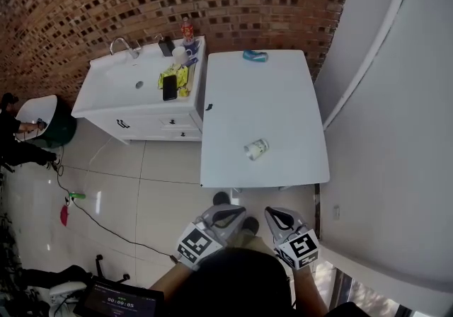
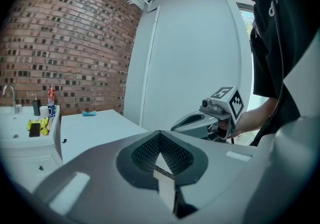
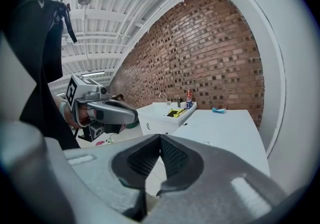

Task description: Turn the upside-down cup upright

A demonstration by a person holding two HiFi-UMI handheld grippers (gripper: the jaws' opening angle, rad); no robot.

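Observation:
A small pale cup (image 1: 256, 148) rests on the white table (image 1: 233, 103) near its front edge; from above it looks tipped over, though its exact pose is unclear. Both grippers hang in front of the table, short of its edge and well away from the cup. My left gripper (image 1: 226, 212) has its jaws pressed together with nothing between them. My right gripper (image 1: 278, 216) is shut and empty too. In the left gripper view the shut jaws (image 2: 160, 137) hide the cup, and the right gripper (image 2: 202, 120) shows beside them. The right gripper view shows shut jaws (image 3: 160, 140) and the left gripper (image 3: 105, 110).
A blue object (image 1: 255, 56) lies at the table's far edge. Left of the table stands a white sink cabinet (image 1: 134, 107) with a tap, bottles, a phone (image 1: 170, 87) and yellow items. A brick wall runs behind, a white wall on the right. Cables cross the tiled floor (image 1: 92, 216).

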